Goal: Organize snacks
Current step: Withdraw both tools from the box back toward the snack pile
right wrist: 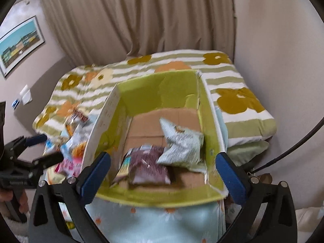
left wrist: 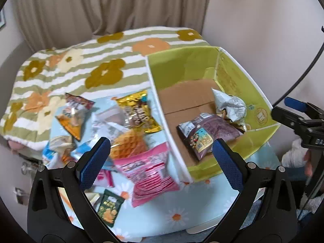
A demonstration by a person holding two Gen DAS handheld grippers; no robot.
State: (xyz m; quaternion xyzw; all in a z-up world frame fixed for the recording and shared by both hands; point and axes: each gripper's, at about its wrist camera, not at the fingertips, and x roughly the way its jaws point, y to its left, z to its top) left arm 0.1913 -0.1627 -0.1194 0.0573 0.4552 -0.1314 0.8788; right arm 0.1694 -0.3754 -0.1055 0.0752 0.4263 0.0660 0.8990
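Blue-padded fingers spread wide on both grippers, nothing between them.
Right gripper (right wrist: pixel 162 172) hovers over the green box (right wrist: pixel 154 85), where a purple packet (right wrist: pixel 147 168) and silver bag (right wrist: pixel 182 147) lie; left gripper (left wrist: pixel 162 156) hangs above loose snacks (left wrist: pixel 149 170) beside it.

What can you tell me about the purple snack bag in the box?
The purple bag is a crinkly, shiny packet with small print and a colourful sticker at its near end. It looks sealed. It lies flat on the brown cardboard floor of the green box, toward the near side. A silvery bag behind it overlaps its far edge. No gripper touches it.
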